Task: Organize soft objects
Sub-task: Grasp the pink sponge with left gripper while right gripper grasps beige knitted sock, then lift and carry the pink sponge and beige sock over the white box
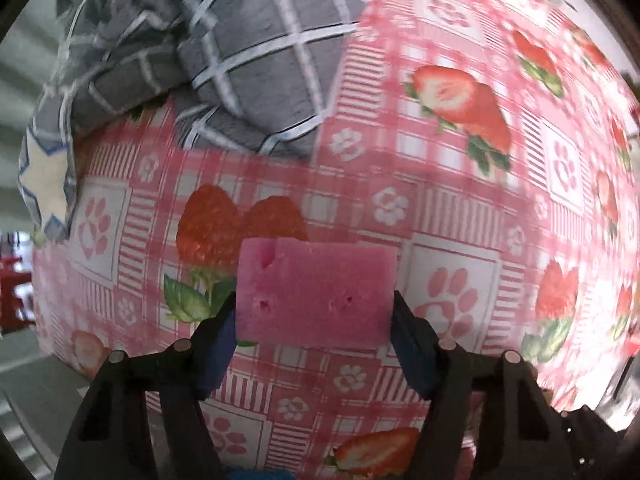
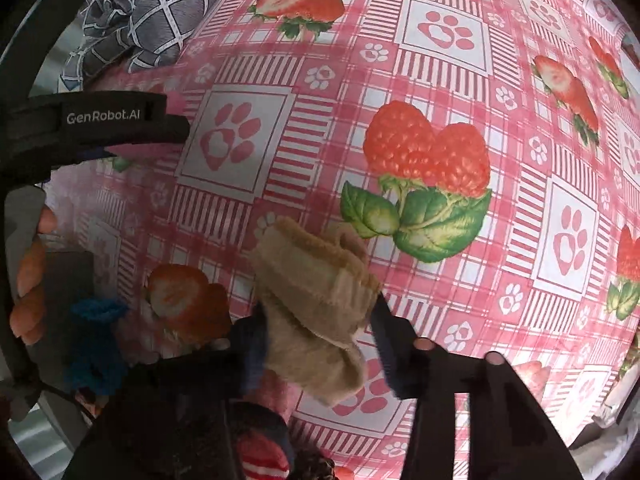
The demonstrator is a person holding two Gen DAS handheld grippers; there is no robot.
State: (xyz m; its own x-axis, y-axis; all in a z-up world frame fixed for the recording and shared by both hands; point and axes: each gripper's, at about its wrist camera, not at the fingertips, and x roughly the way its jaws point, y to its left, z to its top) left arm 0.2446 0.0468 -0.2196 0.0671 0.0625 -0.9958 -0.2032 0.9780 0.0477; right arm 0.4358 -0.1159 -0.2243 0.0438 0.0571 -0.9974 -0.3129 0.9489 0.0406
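Note:
A pink sponge block (image 1: 316,276) lies on the pink strawberry tablecloth (image 1: 460,208). My left gripper (image 1: 312,306) points down over the block, and both blue pads press on its two sides. In the right wrist view a beige fuzzy sock (image 2: 316,272) lies crumpled on the tablecloth (image 2: 400,60). My right gripper (image 2: 318,308) is shut on the sock, pinching its middle. The left gripper's black body (image 2: 100,124) shows at the left edge of that view.
A grey checked cloth bundle (image 1: 248,60) (image 2: 160,12) sits at the far left of the table. A blue knitted item (image 2: 96,344) and a red-and-white striped sock (image 2: 264,456) lie near the right gripper. A person's fingers (image 2: 32,280) show at the left.

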